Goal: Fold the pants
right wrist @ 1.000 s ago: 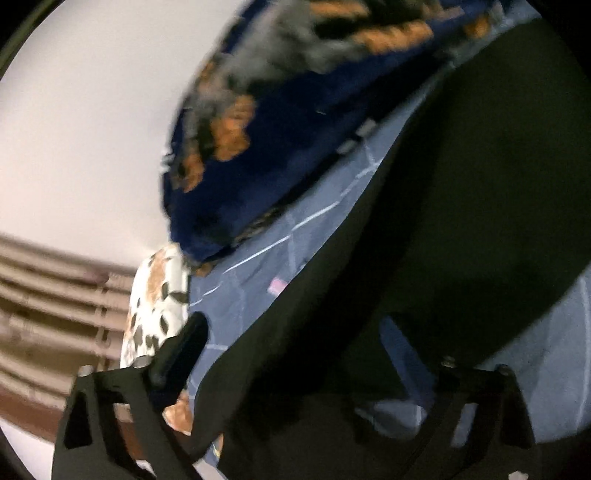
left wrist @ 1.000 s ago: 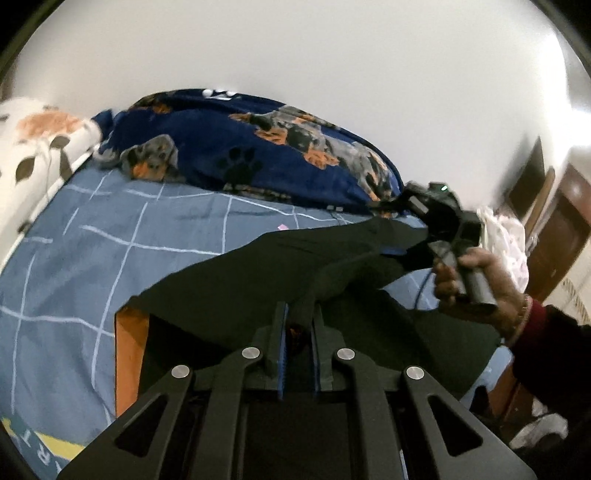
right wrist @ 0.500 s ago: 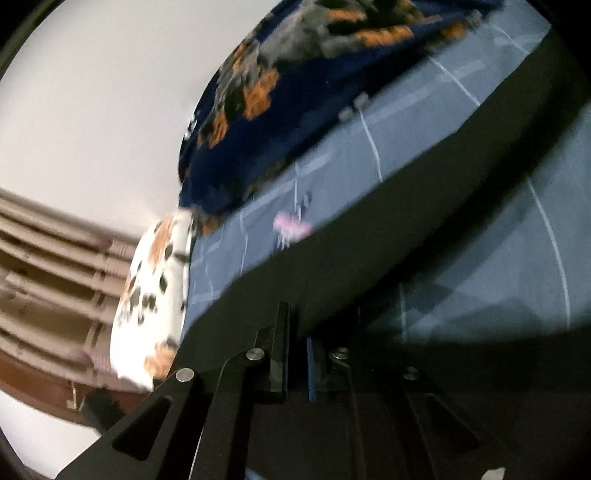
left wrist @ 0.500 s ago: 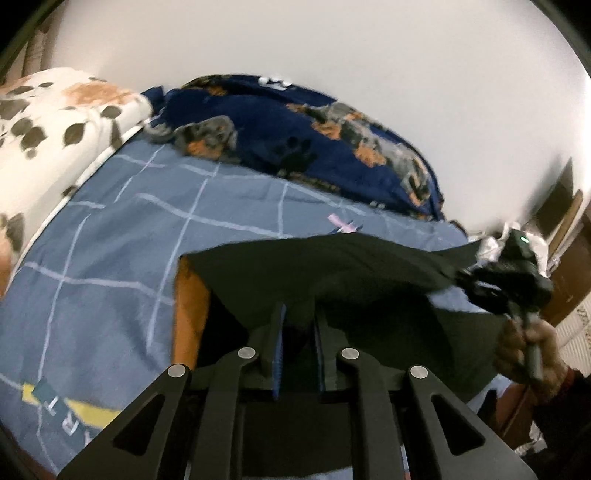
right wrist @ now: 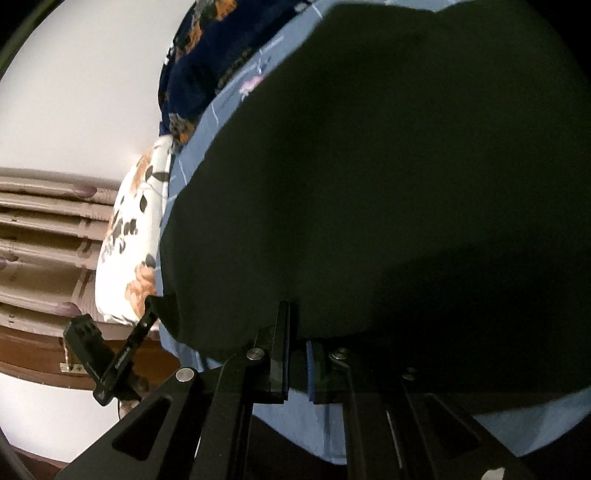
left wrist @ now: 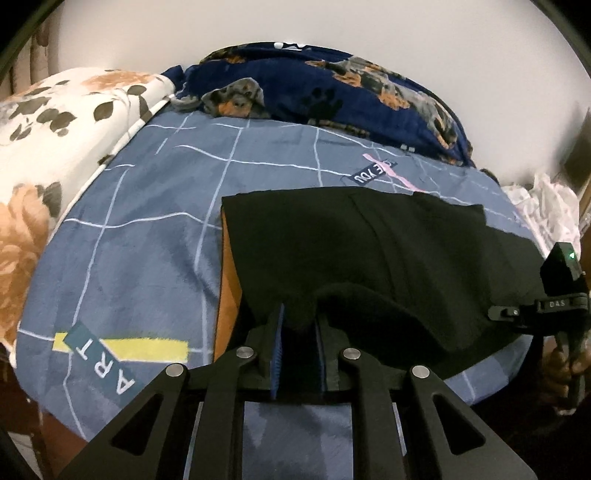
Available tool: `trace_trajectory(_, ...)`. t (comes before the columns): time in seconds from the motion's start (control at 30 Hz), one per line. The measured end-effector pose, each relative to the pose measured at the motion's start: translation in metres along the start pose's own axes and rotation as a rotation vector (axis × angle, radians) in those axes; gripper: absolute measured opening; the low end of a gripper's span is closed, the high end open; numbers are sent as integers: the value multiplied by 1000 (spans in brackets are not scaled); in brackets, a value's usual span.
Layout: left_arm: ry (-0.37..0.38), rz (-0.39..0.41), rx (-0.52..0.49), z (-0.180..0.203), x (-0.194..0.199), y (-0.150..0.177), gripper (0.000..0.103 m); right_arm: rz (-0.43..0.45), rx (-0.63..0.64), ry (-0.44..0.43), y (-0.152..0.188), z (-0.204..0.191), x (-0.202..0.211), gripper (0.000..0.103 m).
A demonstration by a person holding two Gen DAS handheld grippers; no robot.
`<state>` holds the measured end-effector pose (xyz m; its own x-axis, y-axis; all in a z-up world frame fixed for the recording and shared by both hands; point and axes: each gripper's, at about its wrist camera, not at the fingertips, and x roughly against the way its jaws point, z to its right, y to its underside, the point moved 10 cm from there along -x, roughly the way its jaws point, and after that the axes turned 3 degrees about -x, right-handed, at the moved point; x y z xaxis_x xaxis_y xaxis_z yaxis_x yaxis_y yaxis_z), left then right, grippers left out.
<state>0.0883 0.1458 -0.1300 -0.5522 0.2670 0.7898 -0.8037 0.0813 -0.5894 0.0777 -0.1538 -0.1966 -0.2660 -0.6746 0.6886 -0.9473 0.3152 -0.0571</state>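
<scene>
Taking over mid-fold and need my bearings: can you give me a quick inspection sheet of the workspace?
Surface: bed with blue grid sheet.
Job's things: black pants, doubled over on the sheet, orange lining showing at one edge.
Clutter: navy dog-print blanket, floral pillow, white cloth at the bed's edge.
Grippers: left gripper shut on the pants; right gripper shut on the pants, having just closed.
Cables: nothing seen.
Surroundings: white wall, brown moulding.
</scene>
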Motion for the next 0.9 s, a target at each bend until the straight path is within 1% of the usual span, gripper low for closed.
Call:
trace_trajectory(0.07, -23, 7, -14, -3, 3, 2, 18, -10, 15, 3, 5, -3, -1, 8)
trace_trajectory(0.1, -34, 4, -16, -5, 3, 3, 21, -13, 22, 5, 6, -5, -2, 8)
trace_trajectory(0.2, -53, -22, -5, -13, 0, 8, 25, -22, 15, 5, 7, -4, -6, 8)
trace_trajectory(0.23, -62, -34, 6, -16, 1, 11, 28, -26, 3, 0, 8, -3, -7, 8)
trace_trajectory(0.3, -90, -31, 24, -26, 7, 12, 46, -28, 1, -1, 9, -1, -7, 8)
trace_trajectory(0.37, -113, -13, 47, -36, 15, 12, 53, -28, 1, -1, 9, -1, -7, 8)
trace_trajectory(0.43, -126, 9, 64, -43, 23, 11, 54, -31, 5, -1, 10, -2, -6, 8)
trace_trajectory(0.53, -217, 67, 74, -57, 42, 2, 54, -32, 8, -1, 10, -4, -7, 8)
trace_trajectory(0.57, -247, 108, 83, -60, 52, -6, 54, -33, 8, -3, 11, -4, -7, 8)
trace_trajectory(0.63, -269, 165, 87, -59, 67, -18, 54, -35, 4, -6, 11, -5, -8, 8)
trace_trajectory(0.67, -265, 203, 81, -52, 75, -28, 54, -35, 3, -7, 12, -5, -9, 8)
trace_trajectory(0.73, -222, 227, 63, -33, 79, -40, 54, -33, 0, -11, 12, -6, -10, 8)
trace_trajectory(0.8, -129, 198, 23, -1, 67, -46, 54, -32, -10, -18, 12, -6, -11, 8)
trace_trajectory(0.9, -11, 105, -76, 53, 35, -37, 54, -27, -17, -27, 12, -6, -12, 8)
